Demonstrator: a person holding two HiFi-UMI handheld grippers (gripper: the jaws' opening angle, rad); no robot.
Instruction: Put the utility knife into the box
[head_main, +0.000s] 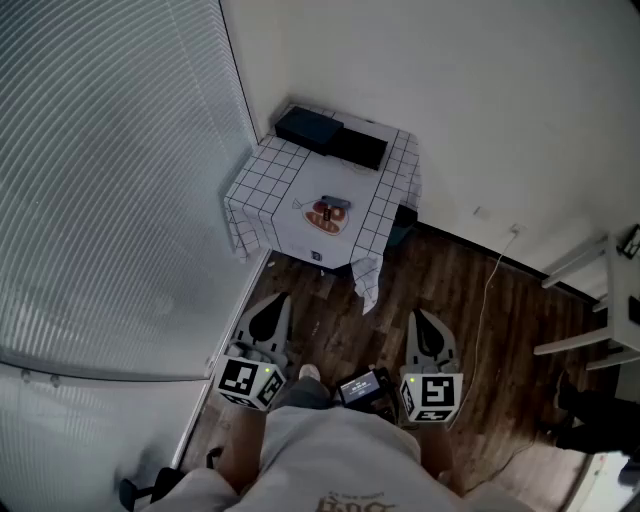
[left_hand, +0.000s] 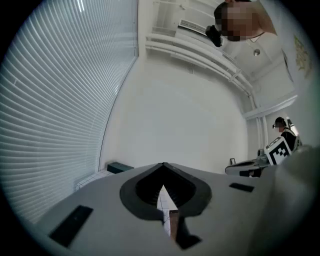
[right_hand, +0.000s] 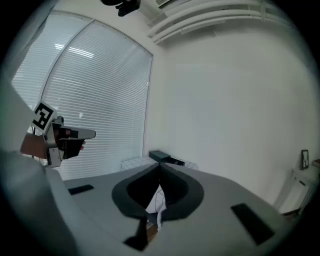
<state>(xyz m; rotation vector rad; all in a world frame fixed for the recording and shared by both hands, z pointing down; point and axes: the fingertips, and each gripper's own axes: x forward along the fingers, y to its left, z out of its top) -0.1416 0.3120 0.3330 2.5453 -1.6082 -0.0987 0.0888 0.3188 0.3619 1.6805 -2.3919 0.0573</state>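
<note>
- Not started: utility knife (head_main: 327, 214) lies mid-table (head_main: 262, 178), well ahead of both grippers, untouched.
- Box (head_main: 309, 128) sits beyond the knife, at the table's far edge.
- Left gripper (head_main: 272, 303) and right gripper (head_main: 422, 318): jaws together, nothing held.
- Remaining, as I judge it: approach, grasp, carry, drop in.

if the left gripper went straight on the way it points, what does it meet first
Nothing near: the left gripper has open floor ahead. Its line runs toward the table, left side; it seems to sit above the tabletop, so it may pass over and reach the wall first. Height is unclear.
</note>
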